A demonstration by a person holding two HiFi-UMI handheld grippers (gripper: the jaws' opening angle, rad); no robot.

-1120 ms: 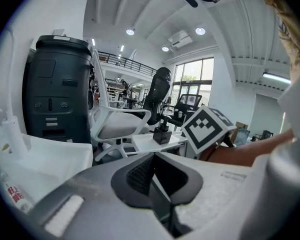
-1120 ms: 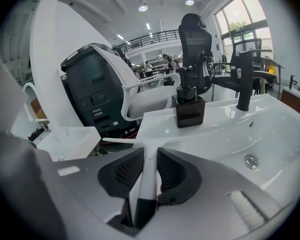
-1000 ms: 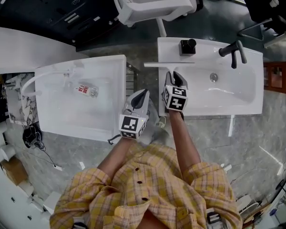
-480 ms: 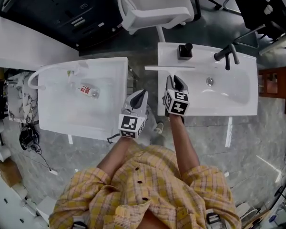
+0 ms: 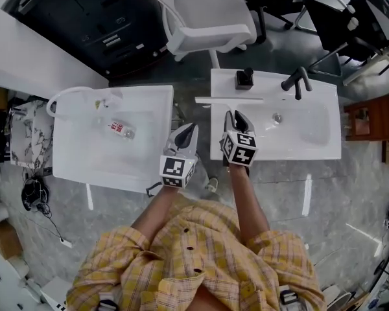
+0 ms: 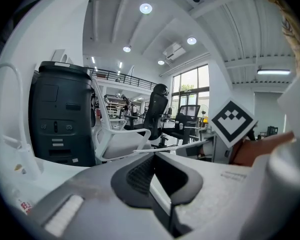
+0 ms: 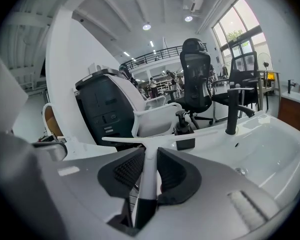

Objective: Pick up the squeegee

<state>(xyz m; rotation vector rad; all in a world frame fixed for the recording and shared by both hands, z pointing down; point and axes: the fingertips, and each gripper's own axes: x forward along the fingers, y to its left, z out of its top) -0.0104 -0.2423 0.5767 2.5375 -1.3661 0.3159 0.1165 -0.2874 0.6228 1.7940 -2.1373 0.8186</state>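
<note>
The right gripper point(image 7: 149, 170) clamps the squeegee point(image 7: 149, 146) by its handle. Compared with one second ago, both sit higher, at frame centre above the sink point(image 5: 311, 150) rim. The lift is judged effectively complete. The left gripper point(image 6: 155, 158) is closed and empty.

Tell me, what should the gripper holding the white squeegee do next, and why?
Probably lift it a little higher, straight up. The right gripper is shut on the handle of the squeegee, so the grip looks secure, but the blade sits just over the back ledge of the sink, near the soap dispenser and tap. Rising should clear them before any swing away.
</note>
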